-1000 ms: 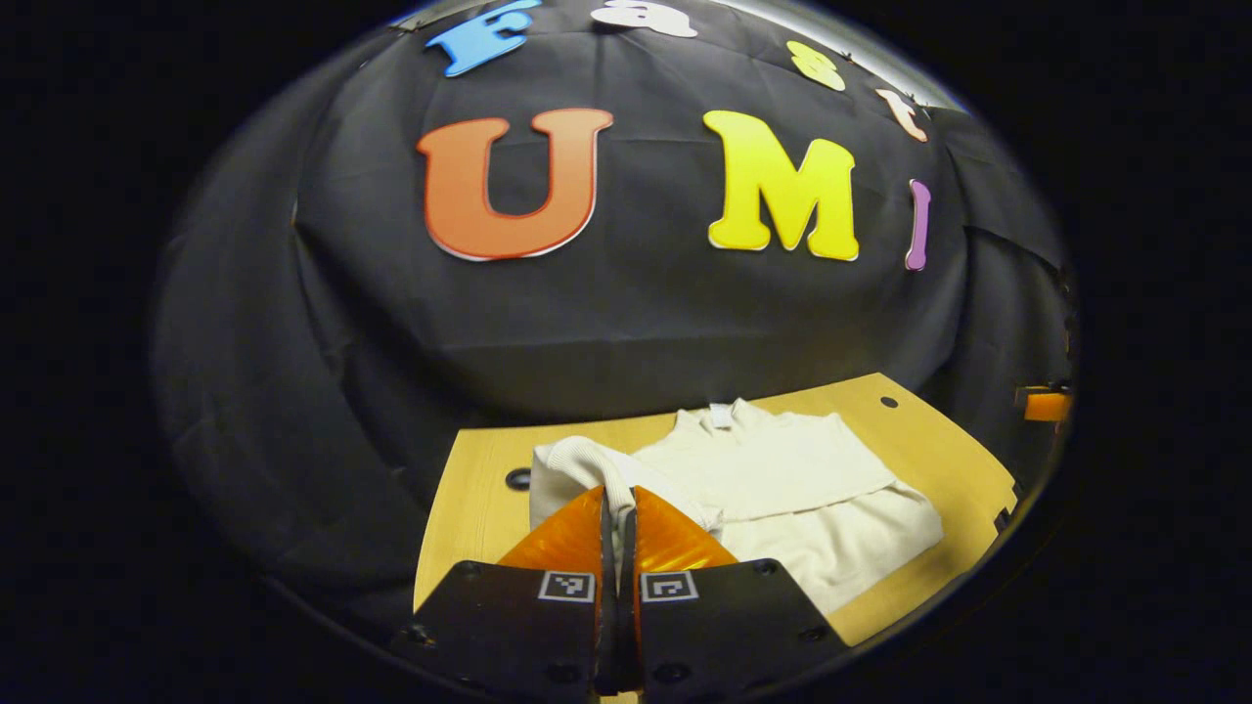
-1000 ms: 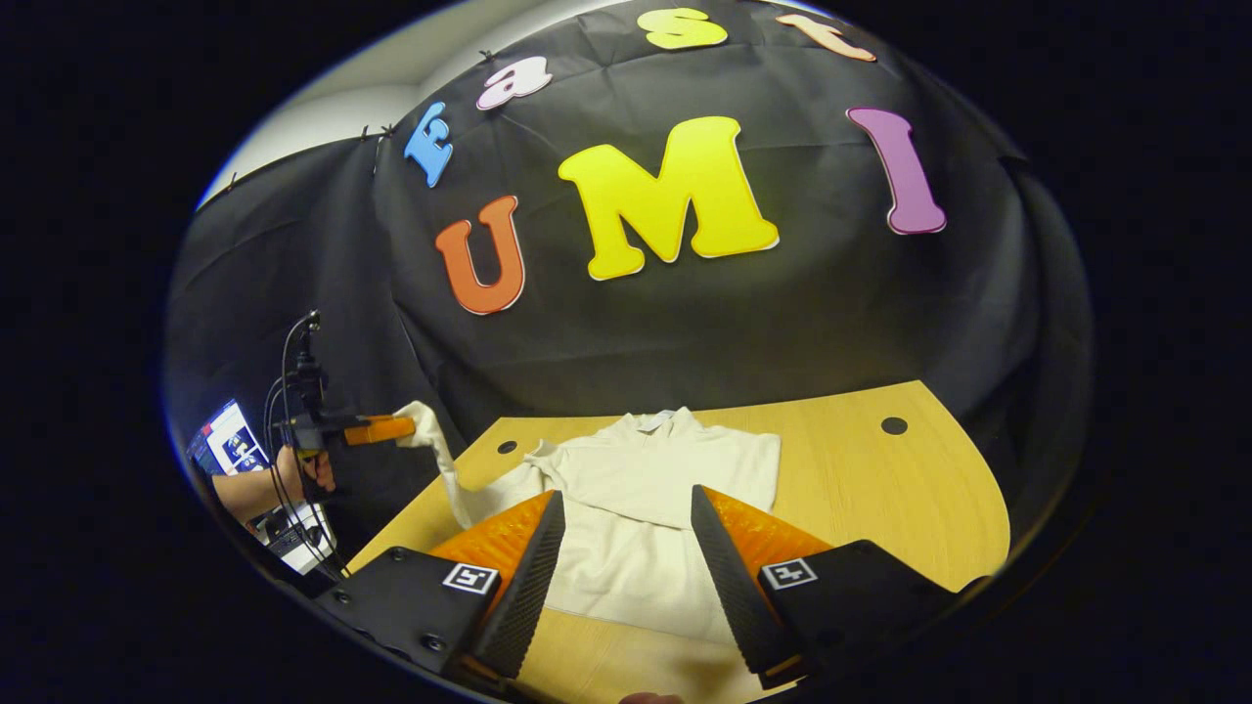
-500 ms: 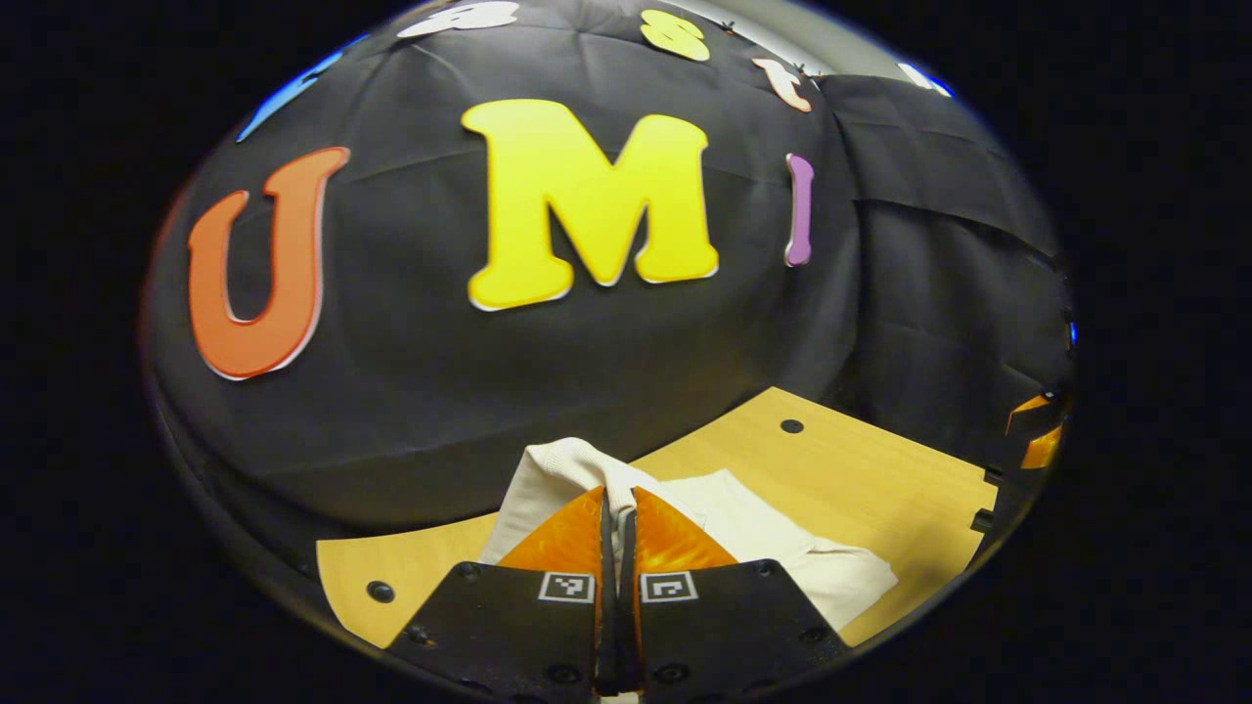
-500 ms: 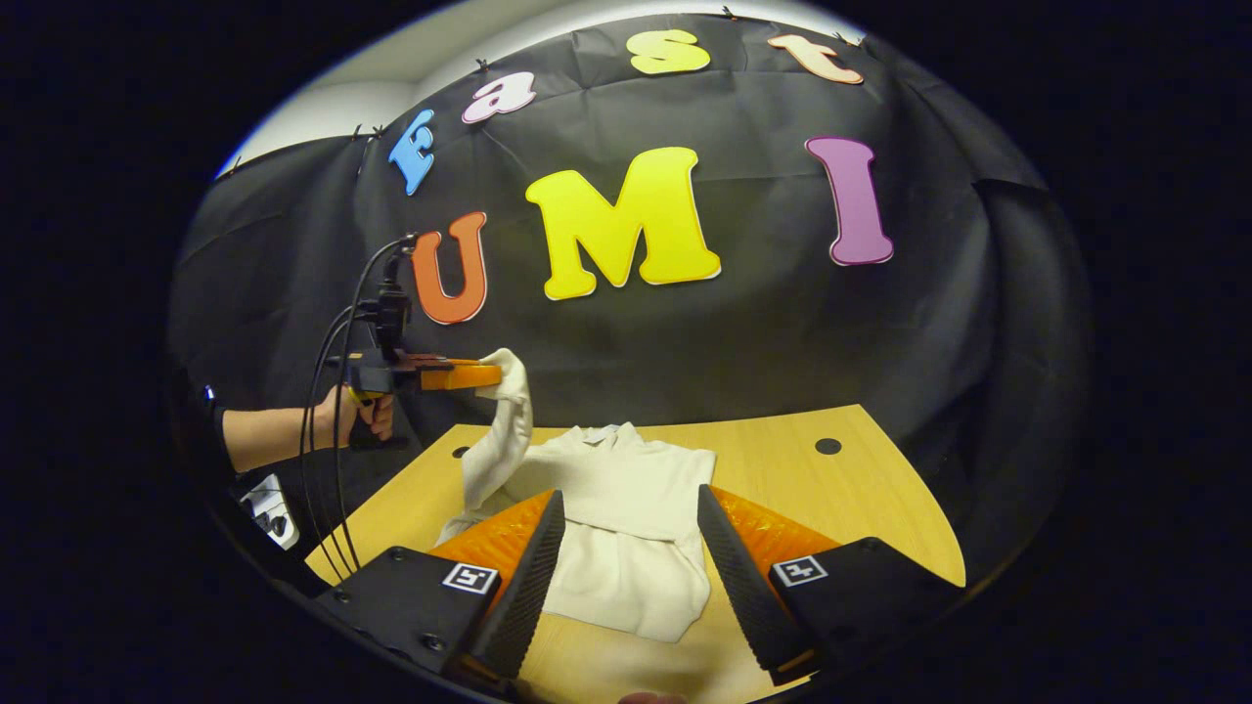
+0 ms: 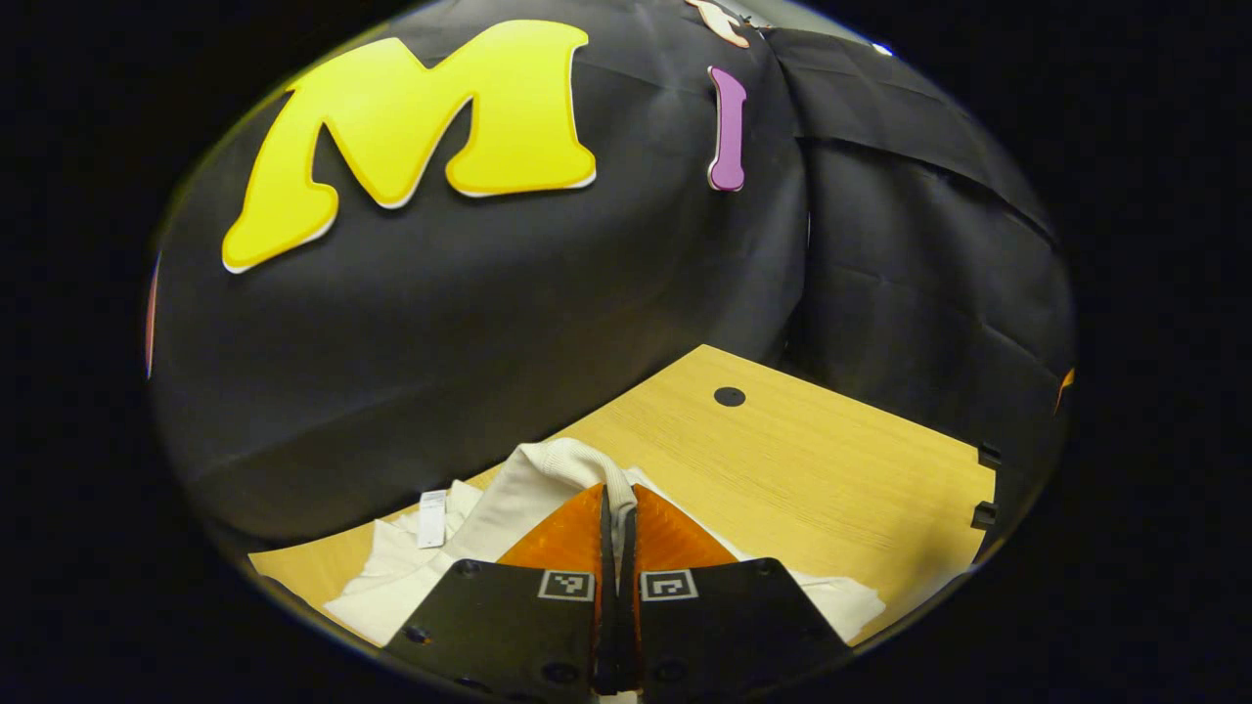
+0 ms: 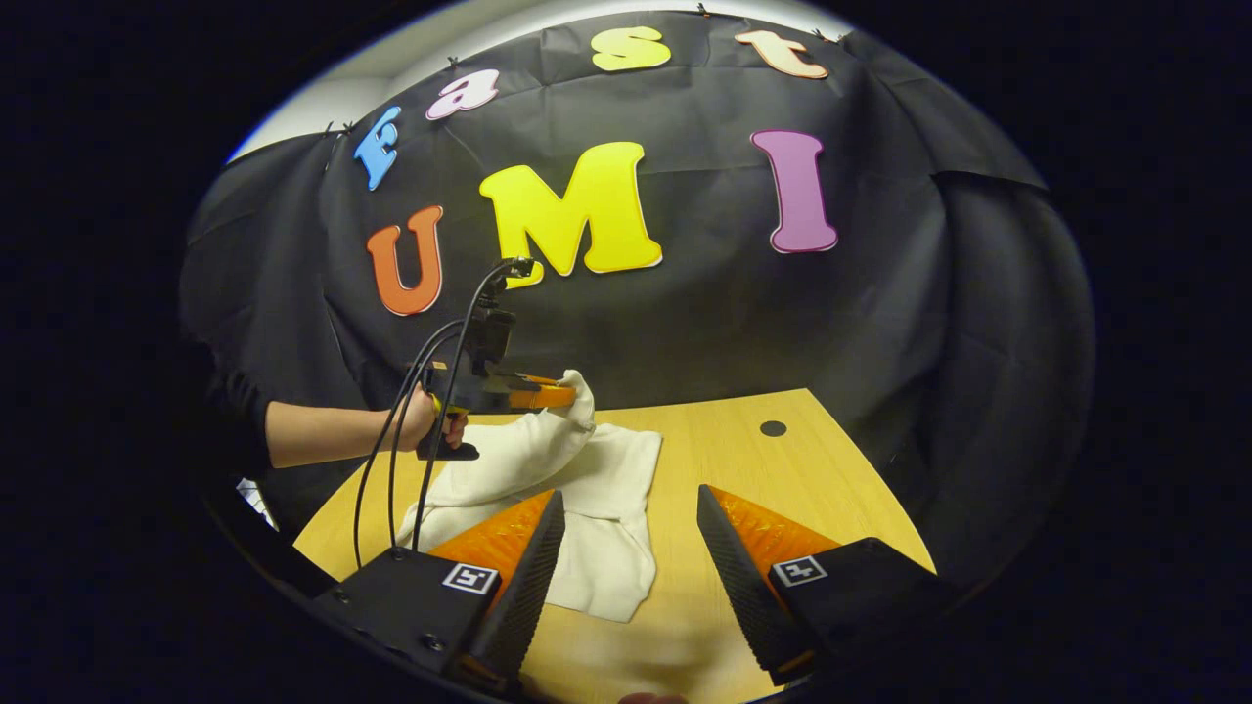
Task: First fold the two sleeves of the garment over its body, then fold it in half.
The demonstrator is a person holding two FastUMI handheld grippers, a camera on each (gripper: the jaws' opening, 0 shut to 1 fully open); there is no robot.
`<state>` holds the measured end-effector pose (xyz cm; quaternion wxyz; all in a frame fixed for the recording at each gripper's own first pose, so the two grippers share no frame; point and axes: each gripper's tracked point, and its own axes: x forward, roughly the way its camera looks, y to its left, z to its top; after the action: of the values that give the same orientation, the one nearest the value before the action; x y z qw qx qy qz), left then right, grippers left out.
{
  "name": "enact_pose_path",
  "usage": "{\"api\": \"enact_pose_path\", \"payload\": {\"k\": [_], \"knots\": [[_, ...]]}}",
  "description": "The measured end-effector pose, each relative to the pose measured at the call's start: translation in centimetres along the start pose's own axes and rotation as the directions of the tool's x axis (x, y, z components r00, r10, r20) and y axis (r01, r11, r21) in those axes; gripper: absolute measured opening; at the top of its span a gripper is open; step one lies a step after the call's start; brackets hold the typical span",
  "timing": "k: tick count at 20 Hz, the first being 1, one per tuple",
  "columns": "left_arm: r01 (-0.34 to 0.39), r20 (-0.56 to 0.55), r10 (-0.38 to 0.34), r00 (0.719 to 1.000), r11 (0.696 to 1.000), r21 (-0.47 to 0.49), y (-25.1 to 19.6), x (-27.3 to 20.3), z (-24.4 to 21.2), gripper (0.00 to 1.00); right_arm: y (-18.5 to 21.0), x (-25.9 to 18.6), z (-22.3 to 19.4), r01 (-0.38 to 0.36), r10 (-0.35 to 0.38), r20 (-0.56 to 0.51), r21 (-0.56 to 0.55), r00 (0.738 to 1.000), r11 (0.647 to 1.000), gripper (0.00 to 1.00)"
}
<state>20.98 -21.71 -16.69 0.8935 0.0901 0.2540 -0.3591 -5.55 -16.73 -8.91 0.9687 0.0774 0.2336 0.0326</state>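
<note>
A cream knit garment (image 6: 606,499) lies on the wooden table (image 6: 743,469), with one sleeve folded over its body. My left gripper (image 5: 618,494) is shut on the other sleeve's cuff (image 5: 562,464), which bulges up over the fingertips. In the right gripper view that left gripper (image 6: 558,395) holds the sleeve (image 6: 518,450) lifted above the garment's body, a hand (image 6: 430,420) behind it. My right gripper (image 6: 626,508) stands open near the table's front edge, above the garment's hem, with nothing between its fingers. The garment's collar tag (image 5: 431,518) lies at lower left.
The table has a round cable hole (image 5: 729,396) toward its far right part, also seen as a hole (image 6: 773,428) in the right gripper view. Cables (image 6: 421,430) hang from the left gripper. Bare wood lies to the right of the garment.
My left gripper has carried the sleeve rightward from beyond the table's left edge to above the garment's body. The right gripper has stayed open and drifted slightly.
</note>
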Motion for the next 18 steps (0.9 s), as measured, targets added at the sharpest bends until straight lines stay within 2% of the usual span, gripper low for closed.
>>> {"api": "enact_pose_path", "payload": {"k": [5,10,11,12,14,16,18], "knots": [[0.032,-0.051,-0.032,0.998,0.999,-0.002,-2.1,3.9,-1.6,0.03,-2.1,0.3,-0.5,0.034,-0.034,-0.026,0.013,0.999,0.999,0.86],[0.004,-0.103,-0.009,0.995,0.999,-0.048,-2.3,7.5,-4.3,0.03,-3.0,0.5,-1.0,0.041,-0.04,-0.065,0.006,0.997,0.999,0.86],[-0.005,-0.104,-0.001,0.995,0.998,-0.063,-2.4,8.0,-4.6,0.11,-3.2,0.4,-1.2,0.045,-0.045,-0.072,-0.004,0.996,0.999,0.86],[-0.012,-0.1,0.004,0.995,0.997,-0.081,-2.5,8.5,-4.7,0.04,-3.4,0.5,-1.4,0.05,-0.051,-0.082,-0.014,0.995,0.999,0.86],[-0.006,-0.082,-0.004,0.997,0.993,-0.119,-3.1,9.1,-4.6,0.06,-3.7,0.4,-1.5,0.057,-0.058,-0.094,-0.012,0.994,0.998,0.86],[-0.017,-0.064,0.008,0.998,0.99,-0.141,-3.1,9.0,-4.3,0.17,-3.6,0.5,-1.4,0.056,-0.056,-0.096,-0.005,0.994,0.998,0.86],[-0.043,-0.065,0.034,0.997,0.987,-0.152,-2.6,8.6,-4.6,0.38,-3.3,0.6,-1.1,0.049,-0.05,-0.091,-0.018,0.995,0.999,0.86]]}}
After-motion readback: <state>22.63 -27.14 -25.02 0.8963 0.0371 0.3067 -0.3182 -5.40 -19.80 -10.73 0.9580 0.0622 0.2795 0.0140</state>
